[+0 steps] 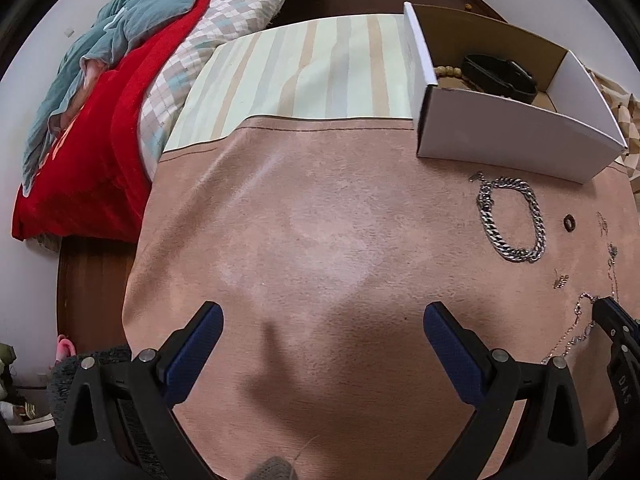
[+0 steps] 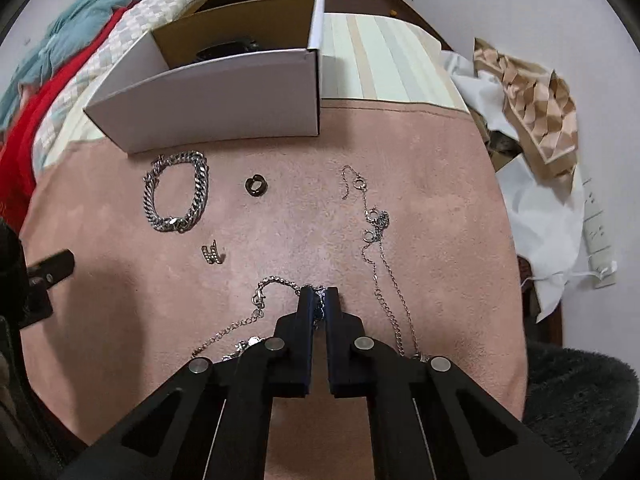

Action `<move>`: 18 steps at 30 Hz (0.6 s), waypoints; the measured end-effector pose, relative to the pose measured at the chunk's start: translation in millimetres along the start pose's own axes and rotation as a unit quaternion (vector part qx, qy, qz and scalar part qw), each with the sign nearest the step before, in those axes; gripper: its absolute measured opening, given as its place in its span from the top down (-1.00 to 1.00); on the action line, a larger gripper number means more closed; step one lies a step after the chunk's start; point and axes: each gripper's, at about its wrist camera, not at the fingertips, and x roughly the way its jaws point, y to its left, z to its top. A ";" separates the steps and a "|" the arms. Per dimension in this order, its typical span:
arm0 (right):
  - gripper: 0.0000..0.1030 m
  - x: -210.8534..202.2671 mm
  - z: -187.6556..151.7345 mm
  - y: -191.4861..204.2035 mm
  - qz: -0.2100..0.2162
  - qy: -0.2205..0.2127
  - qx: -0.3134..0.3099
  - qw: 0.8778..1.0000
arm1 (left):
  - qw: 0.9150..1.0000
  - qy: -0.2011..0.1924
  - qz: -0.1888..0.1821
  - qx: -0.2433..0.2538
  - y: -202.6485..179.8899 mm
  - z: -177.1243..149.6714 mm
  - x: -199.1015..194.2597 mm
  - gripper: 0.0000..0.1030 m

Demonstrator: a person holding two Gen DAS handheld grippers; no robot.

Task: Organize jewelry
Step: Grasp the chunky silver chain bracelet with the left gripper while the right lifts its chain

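My right gripper (image 2: 319, 294) is shut on a sparkly silver chain (image 2: 256, 300) that lies on the pink cloth (image 2: 440, 220). Ahead lie a thick silver bracelet (image 2: 176, 192), a dark ring (image 2: 253, 185), a small earring (image 2: 213, 255) and a thin chain necklace (image 2: 376, 232). A white cardboard box (image 2: 224, 104) stands behind them. In the left wrist view the box (image 1: 508, 136) holds a black watch (image 1: 500, 76) and wooden beads (image 1: 448, 74). My left gripper (image 1: 322, 320) is open and empty over bare cloth; the bracelet (image 1: 512, 216) lies to its right. My right gripper (image 1: 612, 320) shows at the right edge.
A bed with red, teal and checked bedding (image 1: 120, 80) is to the left. A striped mat (image 1: 320, 68) lies under the cloth. White and patterned bags (image 2: 536, 120) sit beyond the right edge. A dark fuzzy seat (image 2: 580, 400) is at lower right.
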 end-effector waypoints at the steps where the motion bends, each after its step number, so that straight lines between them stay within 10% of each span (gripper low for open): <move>1: 0.90 -4.4 0.0 -3.5 0.009 -0.006 0.007 1.000 | 1.000 -0.002 -0.001 0.000 -0.7 -0.2 -1.3 -0.99; 18: 0.90 -46.0 18.6 -27.9 0.049 -0.050 0.054 0.996 | 0.995 0.013 -0.093 -0.025 -22.1 26.8 7.5 -0.98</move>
